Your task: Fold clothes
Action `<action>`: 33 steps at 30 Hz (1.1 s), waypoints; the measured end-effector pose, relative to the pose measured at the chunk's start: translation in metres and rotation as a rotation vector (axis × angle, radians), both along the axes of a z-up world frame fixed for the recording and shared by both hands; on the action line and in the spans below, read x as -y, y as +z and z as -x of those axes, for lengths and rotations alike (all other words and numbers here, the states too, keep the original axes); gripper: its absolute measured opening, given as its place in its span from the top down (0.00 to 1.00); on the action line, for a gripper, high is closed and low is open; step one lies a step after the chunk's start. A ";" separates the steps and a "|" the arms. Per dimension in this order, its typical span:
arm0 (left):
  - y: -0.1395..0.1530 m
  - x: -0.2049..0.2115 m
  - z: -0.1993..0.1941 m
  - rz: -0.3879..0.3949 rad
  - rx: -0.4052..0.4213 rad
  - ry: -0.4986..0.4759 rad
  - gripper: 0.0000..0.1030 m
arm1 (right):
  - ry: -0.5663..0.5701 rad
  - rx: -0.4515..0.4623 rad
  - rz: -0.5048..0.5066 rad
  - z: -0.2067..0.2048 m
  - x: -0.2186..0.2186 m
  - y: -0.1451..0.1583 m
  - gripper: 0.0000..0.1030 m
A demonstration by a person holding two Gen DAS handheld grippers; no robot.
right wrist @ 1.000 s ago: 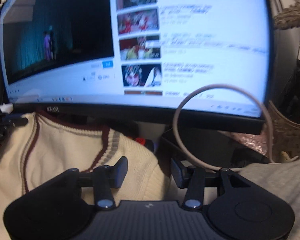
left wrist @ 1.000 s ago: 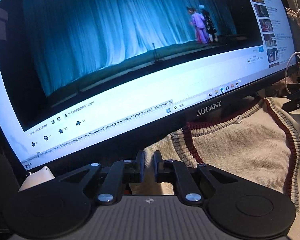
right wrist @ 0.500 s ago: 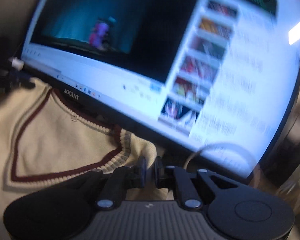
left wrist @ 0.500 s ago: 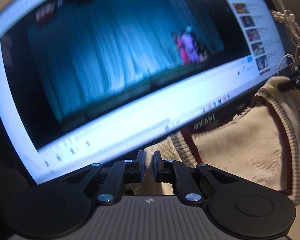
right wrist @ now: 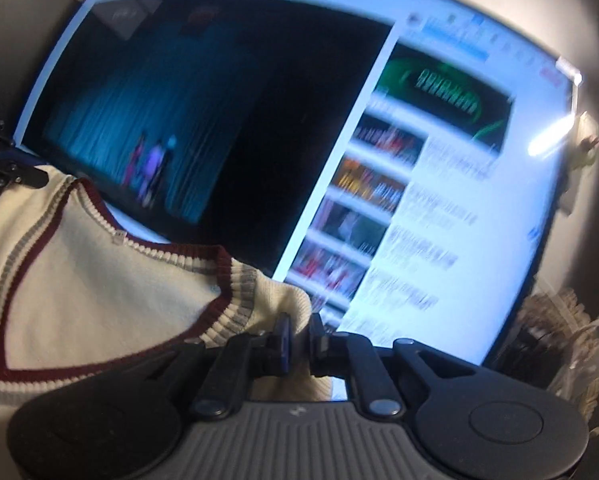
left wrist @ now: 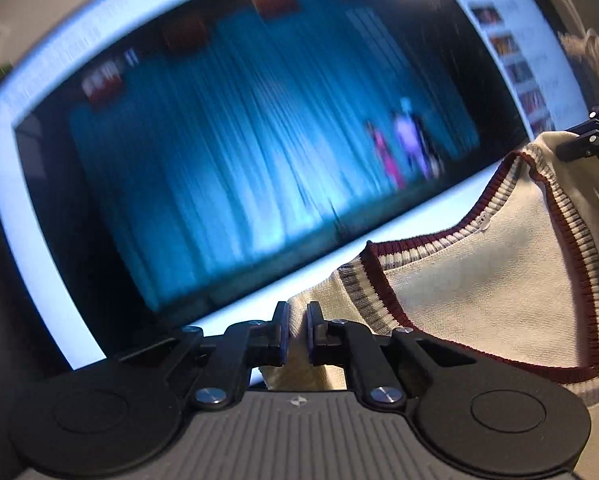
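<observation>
Sweater (left wrist: pixel 479 300) | left claw (left wrist: pixel 297 330), right claw (right wrist: pixel 298 338) pinching shoulders | monitor (left wrist: pixel 227 168) close behind

**Supporting surface.** The surface itself is concealed in both views, chiefly behind the cream sweater (left wrist: pixel 479 300). A wide, lit monitor (left wrist: pixel 235 168) is seen upright behind the sweater. Its foot is hidden, so its footing cannot be told. In the right wrist view, a woven, fringed object (right wrist: pixel 555 320) and pale cables (right wrist: pixel 595 344) are seen just beside the monitor's right edge. What they rest on cannot be told.
</observation>
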State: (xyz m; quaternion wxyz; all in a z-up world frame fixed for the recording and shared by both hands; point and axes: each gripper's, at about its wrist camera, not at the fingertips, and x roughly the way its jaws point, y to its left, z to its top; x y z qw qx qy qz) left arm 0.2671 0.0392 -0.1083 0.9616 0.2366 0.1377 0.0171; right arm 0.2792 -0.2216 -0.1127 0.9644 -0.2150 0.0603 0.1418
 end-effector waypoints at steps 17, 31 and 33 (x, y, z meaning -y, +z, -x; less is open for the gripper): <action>0.029 -0.024 0.019 0.116 -0.123 -0.014 0.71 | 0.008 -0.223 -0.122 0.000 0.046 0.016 0.55; -0.005 -0.036 0.141 0.257 -0.308 0.012 0.62 | -0.050 -0.459 -0.095 0.084 0.053 -0.038 0.52; -0.007 -0.057 0.147 0.295 -0.332 0.063 0.62 | -0.058 -0.512 -0.179 0.086 0.070 -0.044 0.52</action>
